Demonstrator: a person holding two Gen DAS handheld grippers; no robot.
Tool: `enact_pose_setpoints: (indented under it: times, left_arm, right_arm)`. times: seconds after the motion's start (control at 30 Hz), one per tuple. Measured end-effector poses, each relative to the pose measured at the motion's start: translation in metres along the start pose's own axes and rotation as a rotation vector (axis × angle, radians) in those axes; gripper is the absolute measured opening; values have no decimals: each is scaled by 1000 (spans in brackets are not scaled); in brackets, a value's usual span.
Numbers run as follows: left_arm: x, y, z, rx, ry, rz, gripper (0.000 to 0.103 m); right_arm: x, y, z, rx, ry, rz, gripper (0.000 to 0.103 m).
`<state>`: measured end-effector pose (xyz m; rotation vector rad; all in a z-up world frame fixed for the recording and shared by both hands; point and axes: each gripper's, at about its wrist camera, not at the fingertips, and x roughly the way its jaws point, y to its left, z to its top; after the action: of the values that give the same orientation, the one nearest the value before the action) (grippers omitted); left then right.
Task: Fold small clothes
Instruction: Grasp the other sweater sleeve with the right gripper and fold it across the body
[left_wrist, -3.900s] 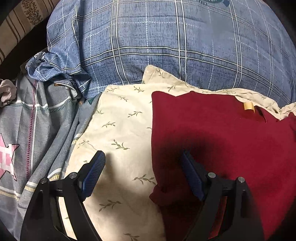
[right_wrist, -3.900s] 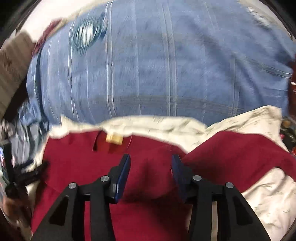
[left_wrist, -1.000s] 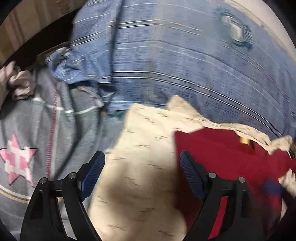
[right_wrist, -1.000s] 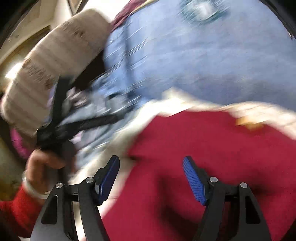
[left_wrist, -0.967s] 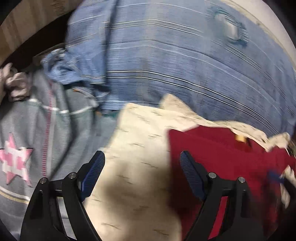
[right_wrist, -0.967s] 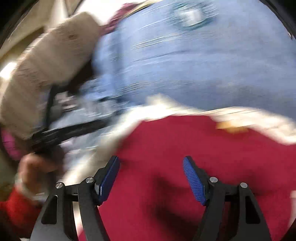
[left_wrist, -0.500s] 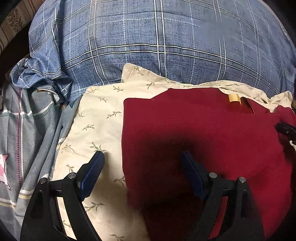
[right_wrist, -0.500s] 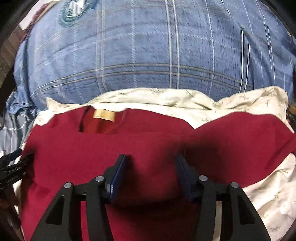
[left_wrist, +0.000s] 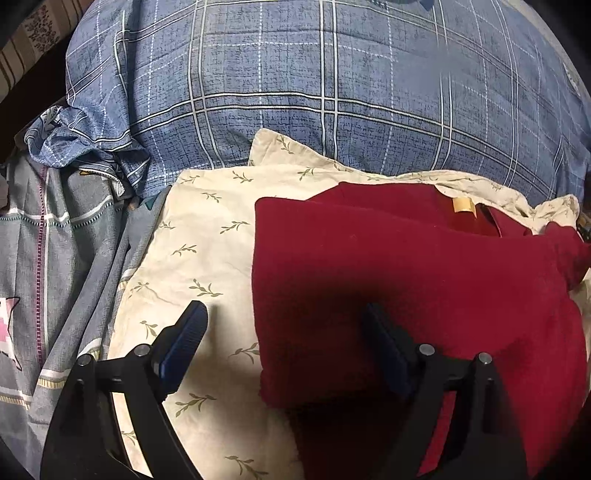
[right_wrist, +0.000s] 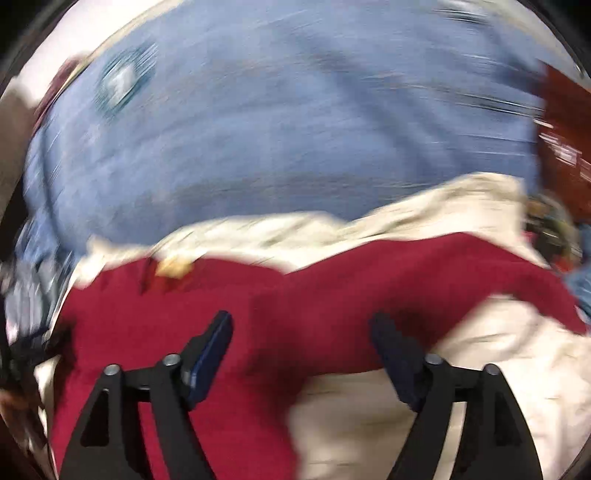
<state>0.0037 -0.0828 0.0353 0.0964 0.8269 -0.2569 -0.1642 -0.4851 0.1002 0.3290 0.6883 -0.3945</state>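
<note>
A dark red garment (left_wrist: 424, 273) with a tan neck label (left_wrist: 464, 205) lies folded on a cream leaf-print cloth (left_wrist: 207, 251). My left gripper (left_wrist: 284, 332) hovers open over the garment's left edge, one finger above the cream cloth and the other above the red fabric, nothing between the pads. The right wrist view is blurred by motion: the red garment (right_wrist: 280, 314) lies under my right gripper (right_wrist: 301, 336), whose jaws are opening wide, with no fabric pinched between them. A red sleeve (right_wrist: 480, 266) stretches out to the right there.
A big blue plaid pillow (left_wrist: 332, 92) lies behind the clothes. Grey patterned bedding (left_wrist: 55, 258) with a pink star (left_wrist: 7, 321) lies at the left. A striped cushion (left_wrist: 26, 40) shows at the top left corner. Cream cloth (right_wrist: 480, 387) spreads to the right.
The right gripper, narrowed over the red garment half a second ago, has spread wide and swung right, blurring its view. The left gripper holds almost still.
</note>
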Motion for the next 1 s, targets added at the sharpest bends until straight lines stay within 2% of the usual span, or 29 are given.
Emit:
enact_pose_setpoints:
  times: [0.13, 0.2, 0.37, 0.43, 0.5, 0.57, 0.6, 0.73, 1.0]
  left_arm:
    - [0, 2, 0, -12, 0, 1, 86]
    - [1, 3, 0, -14, 1, 2, 86]
    - [0, 1, 0, -4, -4, 11, 86]
    - [1, 1, 0, 1, -5, 12, 86]
    - [1, 2, 0, -1, -5, 11, 86]
    - [0, 4, 1, -9, -6, 10, 86]
    - [0, 5, 2, -13, -8, 10, 86]
    - [-4, 10, 3, -37, -17, 11, 86]
    - [-6, 12, 1, -39, -19, 17, 86]
  right_arm:
    - [-1, -97, 7, 360, -29, 15, 91]
    - [5, -129, 7, 504, -48, 40, 92]
    - [27, -174, 8, 741, -109, 127, 92]
    - [34, -185, 8, 784, -109, 113, 81]
    - [35, -190, 8, 775, -104, 99, 28]
    - [25, -190, 12, 715, -119, 70, 14]
    - [16, -188, 14, 680, -140, 50, 11]
    - [-16, -178, 25, 567, -201, -2, 10]
    - [-36, -139, 35, 393, -203, -6, 10]
